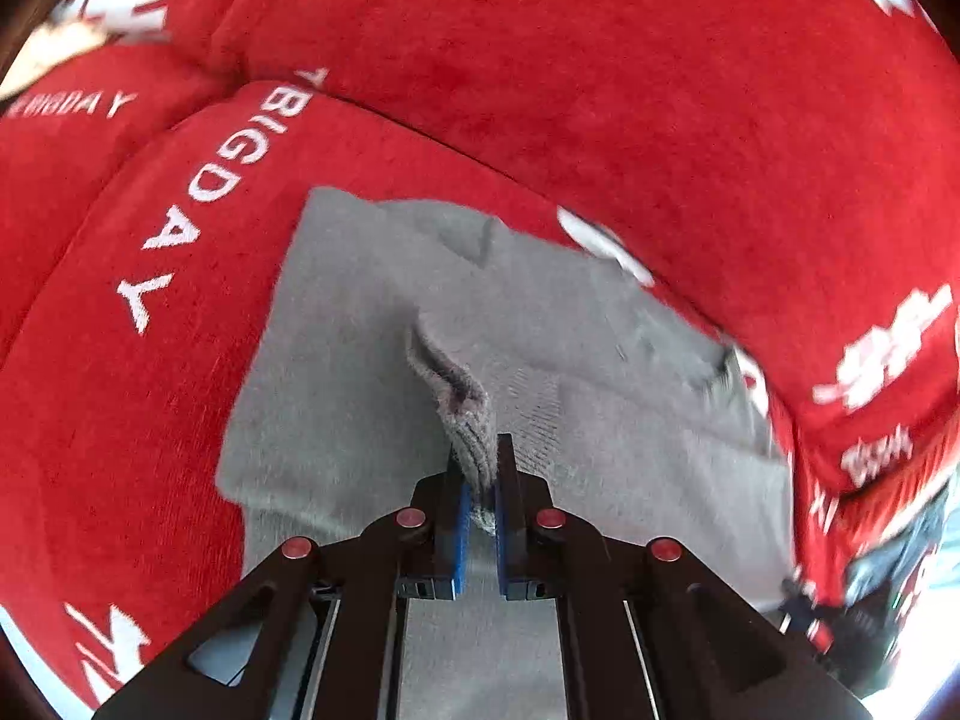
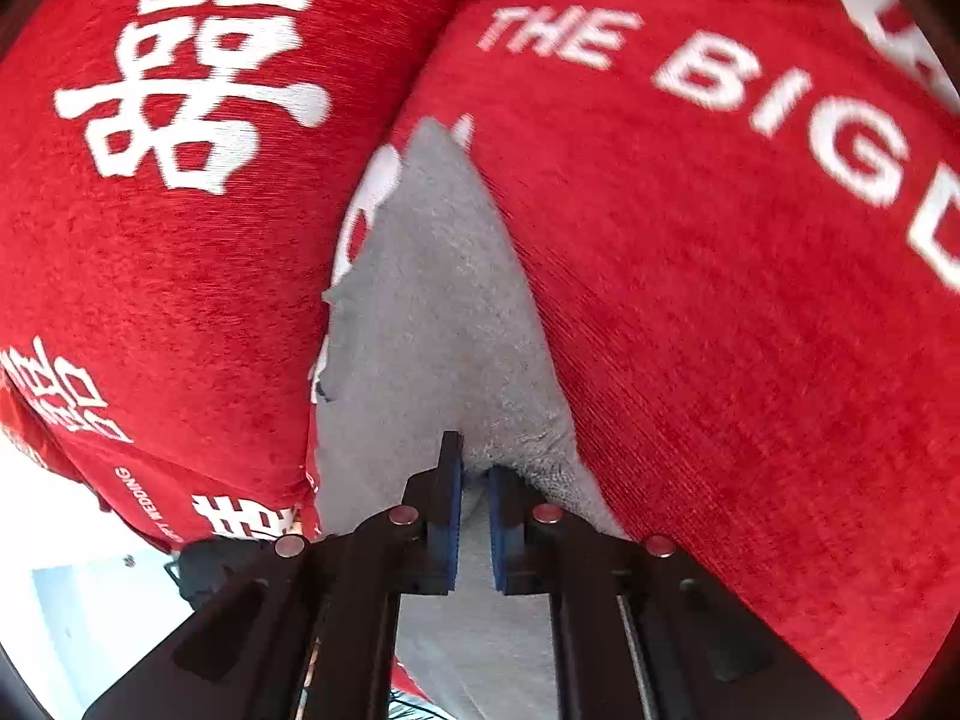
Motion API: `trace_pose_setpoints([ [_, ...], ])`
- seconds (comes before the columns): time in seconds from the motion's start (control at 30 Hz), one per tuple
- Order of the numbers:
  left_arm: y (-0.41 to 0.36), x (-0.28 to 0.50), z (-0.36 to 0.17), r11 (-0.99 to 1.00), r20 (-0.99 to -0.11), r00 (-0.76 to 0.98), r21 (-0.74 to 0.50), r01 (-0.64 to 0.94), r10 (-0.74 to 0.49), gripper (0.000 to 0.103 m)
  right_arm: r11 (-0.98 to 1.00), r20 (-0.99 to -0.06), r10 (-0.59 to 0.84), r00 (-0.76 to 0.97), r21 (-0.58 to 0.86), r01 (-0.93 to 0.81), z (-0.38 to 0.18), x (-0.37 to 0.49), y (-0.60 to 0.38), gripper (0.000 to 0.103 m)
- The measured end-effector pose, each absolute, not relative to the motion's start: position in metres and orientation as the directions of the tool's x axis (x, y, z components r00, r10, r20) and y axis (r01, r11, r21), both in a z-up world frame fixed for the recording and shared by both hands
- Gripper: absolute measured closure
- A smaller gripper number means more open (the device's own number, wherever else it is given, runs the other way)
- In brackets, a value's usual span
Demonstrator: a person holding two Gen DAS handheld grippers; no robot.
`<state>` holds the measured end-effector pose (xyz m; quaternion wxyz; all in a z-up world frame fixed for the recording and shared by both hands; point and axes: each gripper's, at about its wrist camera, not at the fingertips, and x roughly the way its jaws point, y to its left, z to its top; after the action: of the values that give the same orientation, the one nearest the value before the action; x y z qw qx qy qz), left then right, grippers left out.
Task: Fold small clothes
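A small grey knit garment (image 1: 372, 312) lies spread on a red cushion seat. In the left wrist view my left gripper (image 1: 480, 468) is shut on a pinched-up ribbed fold of the grey garment, which stands up between the blue pads. In the right wrist view the same grey garment (image 2: 432, 300) runs away from me in a narrow strip between two red cushions. My right gripper (image 2: 474, 468) is shut on its near fuzzy edge. The rest of the cloth under both grippers is hidden by the black finger mounts.
Red cushions (image 1: 600, 60) with white lettering and characters surround the garment on all sides. A red back cushion (image 2: 750, 300) rises to the right in the right wrist view. A pale floor (image 2: 78, 600) shows past the seat edge at lower left.
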<state>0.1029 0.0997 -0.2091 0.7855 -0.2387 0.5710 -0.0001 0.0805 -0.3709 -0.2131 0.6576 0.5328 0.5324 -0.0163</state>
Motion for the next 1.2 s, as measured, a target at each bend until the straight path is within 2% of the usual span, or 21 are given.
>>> trace_pose_setpoints([
  [0.13,0.096,0.091,-0.235,0.903,-0.919,0.297,-0.339,-0.263,-0.259,0.095,0.483,-0.748,0.528,0.403,0.655,0.581,-0.221,0.076,-0.382,0.095],
  [0.27,0.108,0.085,-0.235,0.876,-0.900,0.328,-0.385,-0.291,-0.287,0.094,0.482,-0.735,0.550,0.397,0.667,0.568,-0.239,0.074,-0.385,0.097],
  [0.33,0.113,0.084,-0.229,0.900,-0.919,0.318,-0.327,-0.290,-0.232,0.083,0.483,-0.727,0.560,0.396,0.676,0.557,-0.238,0.074,-0.386,0.097],
  [0.43,0.122,0.080,-0.218,0.929,-0.940,0.313,-0.231,-0.289,-0.137,0.054,0.483,-0.725,0.574,0.380,0.675,0.558,-0.236,0.073,-0.387,0.094],
  [0.47,0.126,0.079,-0.212,0.935,-0.943,0.313,-0.207,-0.289,-0.112,0.039,0.490,-0.734,0.571,0.368,0.664,0.564,-0.233,0.073,-0.386,0.092],
  [0.5,0.129,0.077,-0.206,0.940,-0.945,0.318,-0.177,-0.291,-0.079,0.031,0.501,-0.743,0.566,0.357,0.654,0.567,-0.229,0.073,-0.385,0.090],
  [0.63,0.122,0.079,-0.187,0.962,-0.937,0.341,-0.161,-0.221,-0.079,0.031,0.596,-0.797,0.515,0.315,0.597,0.537,-0.203,0.069,-0.376,0.071],
  [0.8,0.095,0.094,-0.188,0.976,-0.927,0.350,-0.187,-0.111,-0.138,0.031,0.744,-0.870,0.373,0.322,0.488,0.456,-0.167,0.073,-0.372,0.071],
  [0.97,0.077,0.104,-0.217,0.981,-0.946,0.290,-0.175,-0.090,-0.142,0.031,0.775,-0.893,0.384,0.235,0.450,0.443,-0.196,0.100,-0.374,0.071],
  [1.03,0.077,0.102,-0.228,0.986,-0.957,0.269,-0.141,-0.091,-0.112,0.031,0.715,-0.859,0.465,0.214,0.507,0.482,-0.220,0.104,-0.382,0.071],
  [1.07,0.078,0.100,-0.229,0.986,-0.957,0.269,-0.140,-0.089,-0.111,0.031,0.673,-0.835,0.494,0.242,0.544,0.501,-0.224,0.103,-0.387,0.074],
  [1.13,0.080,0.096,-0.229,0.986,-0.954,0.274,-0.148,-0.083,-0.120,0.031,0.621,-0.798,0.546,0.254,0.589,0.517,-0.224,0.104,-0.396,0.091],
  [1.2,0.079,0.095,-0.232,0.988,-0.955,0.274,-0.138,-0.069,-0.114,0.031,0.677,-0.808,0.536,0.244,0.585,0.447,-0.211,0.107,-0.395,0.094],
])
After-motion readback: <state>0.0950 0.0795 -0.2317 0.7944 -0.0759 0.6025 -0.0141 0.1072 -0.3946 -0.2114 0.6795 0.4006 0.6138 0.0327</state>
